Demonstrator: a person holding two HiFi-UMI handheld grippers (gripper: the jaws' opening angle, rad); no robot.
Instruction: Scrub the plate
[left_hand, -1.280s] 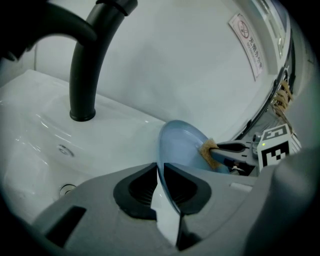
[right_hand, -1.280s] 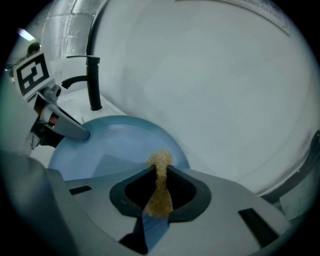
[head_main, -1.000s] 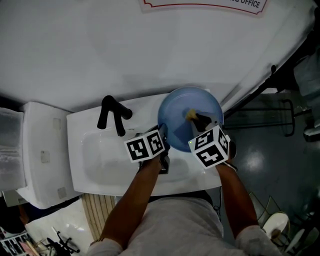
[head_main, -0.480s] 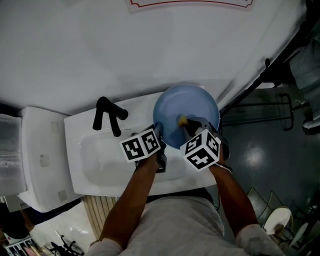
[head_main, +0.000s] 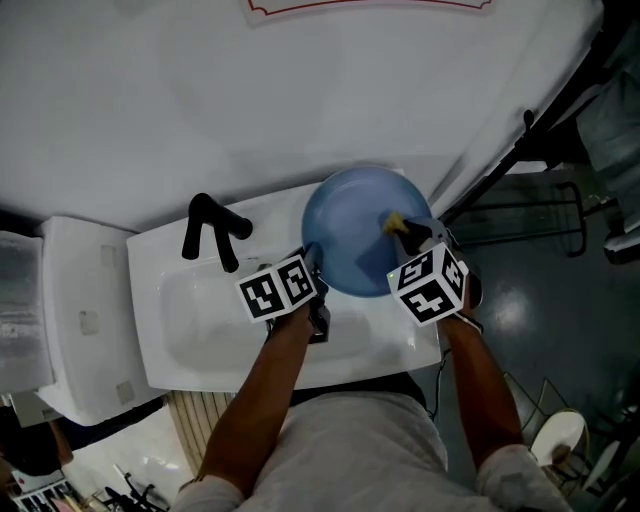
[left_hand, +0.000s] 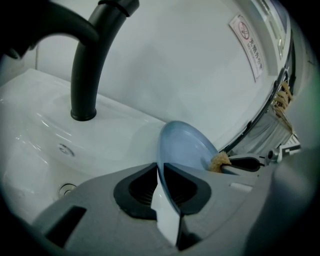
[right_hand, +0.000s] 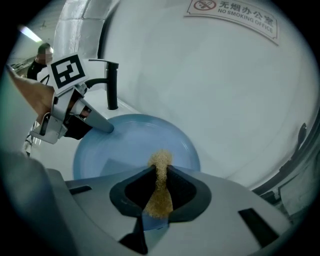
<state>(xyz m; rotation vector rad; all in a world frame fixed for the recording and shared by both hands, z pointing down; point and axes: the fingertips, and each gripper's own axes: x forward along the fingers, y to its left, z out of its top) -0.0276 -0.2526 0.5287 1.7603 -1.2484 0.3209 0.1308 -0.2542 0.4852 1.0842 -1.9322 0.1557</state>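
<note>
A round blue plate is held tilted over the right end of the white sink. My left gripper is shut on the plate's left rim; in the left gripper view the plate stands edge-on between the jaws of my left gripper. My right gripper is shut on a tan scouring pad that presses on the plate's face at its right side. In the right gripper view the pad sticks out between the jaws of my right gripper onto the plate.
A black tap stands at the sink's back left, also near in the left gripper view as a tap. A white curved wall with a no-smoking sign rises behind. A white toilet cistern is at left; dark floor lies to the right.
The right gripper with the pad slid left across the plate's face, then back to the right side. The left gripper and plate stayed nearly still.
</note>
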